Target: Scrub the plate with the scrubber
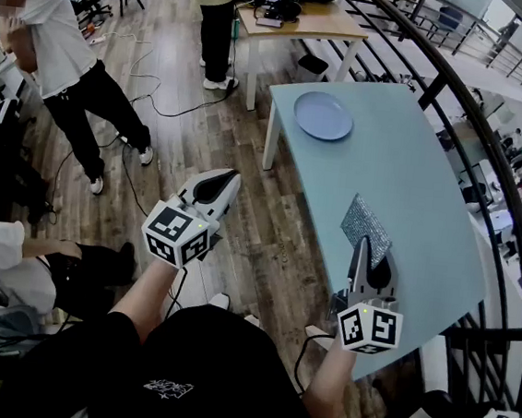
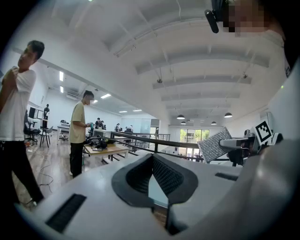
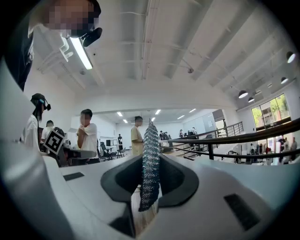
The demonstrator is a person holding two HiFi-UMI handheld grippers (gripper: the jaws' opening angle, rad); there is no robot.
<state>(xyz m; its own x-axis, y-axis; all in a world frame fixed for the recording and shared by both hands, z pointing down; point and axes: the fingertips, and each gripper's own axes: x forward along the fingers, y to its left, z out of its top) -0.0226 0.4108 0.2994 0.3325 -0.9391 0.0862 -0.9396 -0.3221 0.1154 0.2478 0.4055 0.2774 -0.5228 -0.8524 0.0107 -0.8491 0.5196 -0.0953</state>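
Edgewise, flat glittery mesh scrubber in right claw.

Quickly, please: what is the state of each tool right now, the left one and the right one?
Left tool: closed, holding nothing.
Right tool: closed on the scrubber.

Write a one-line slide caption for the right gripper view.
Right gripper clamps the silvery scrubber edge-on, with people standing behind.
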